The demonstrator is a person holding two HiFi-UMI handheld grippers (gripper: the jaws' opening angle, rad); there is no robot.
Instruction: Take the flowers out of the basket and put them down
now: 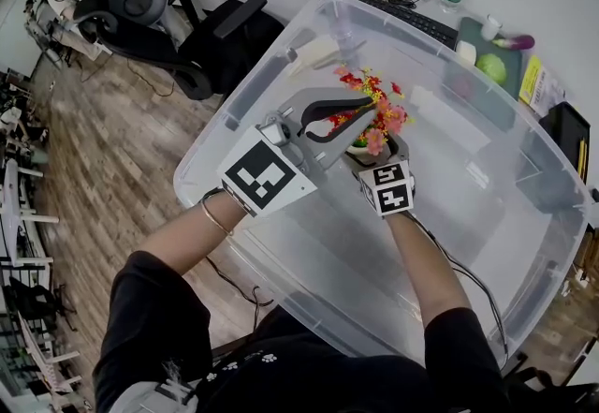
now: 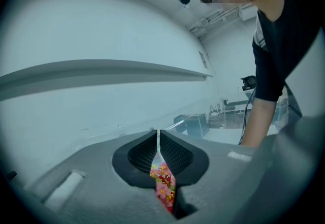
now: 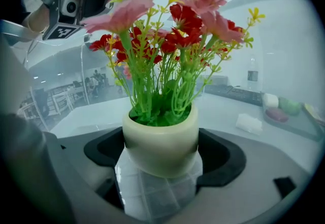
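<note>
- The right gripper point(image 1: 374, 158) clamps the cream pot point(image 3: 161, 141) between its jaws, and the pot stands upright.
- The flowers point(image 3: 167, 30), red and pink on green stems, rise from that pot.
- In the head view the pot sits within the outline of the clear tub point(image 1: 487, 205), towards its far end.
- The left gripper point(image 2: 158, 134) has its jaws pressed together just above the blossoms, and petals show through the gap behind its pads.

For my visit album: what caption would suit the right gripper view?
Two fingers clasp a cream pot of pink, red and yellow flowers.
</note>
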